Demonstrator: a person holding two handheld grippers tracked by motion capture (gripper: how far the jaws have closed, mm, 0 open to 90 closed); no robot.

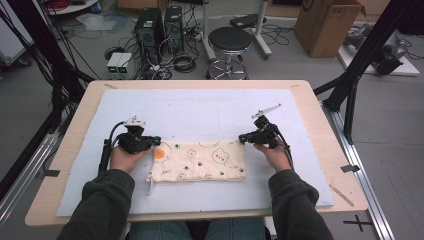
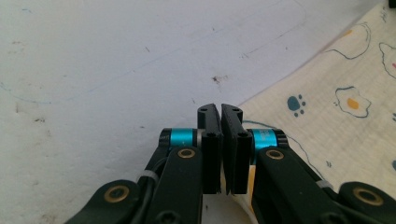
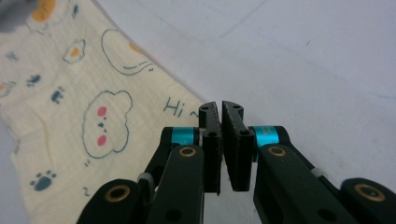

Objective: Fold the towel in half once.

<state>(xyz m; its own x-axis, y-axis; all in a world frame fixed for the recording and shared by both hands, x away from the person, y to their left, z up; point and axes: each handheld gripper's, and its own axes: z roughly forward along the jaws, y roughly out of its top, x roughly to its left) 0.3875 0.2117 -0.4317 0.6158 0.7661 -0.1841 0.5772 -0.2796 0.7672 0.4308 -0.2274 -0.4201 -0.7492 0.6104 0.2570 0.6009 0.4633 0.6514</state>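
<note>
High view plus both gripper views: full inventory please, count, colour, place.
Folded cream cloth printed with bears, eggs and paws: 1, cream, near middle of the mat, between the grippers.
Pale blue-white mat: 1, covers most of the tabletop.
Light wooden table: 1, tan, under the mat.
Black round stool: 1, floor beyond the table.
Black computer towers: 2, floor, far left of the stool.
Brown cardboard box: 1, floor, far right.
Left gripper: 1, black, jaws shut at the cloth's far left corner.
Right gripper: 1, black, jaws shut at the far right corner.
Dark green sleeves: 2, bottom edge.
</note>
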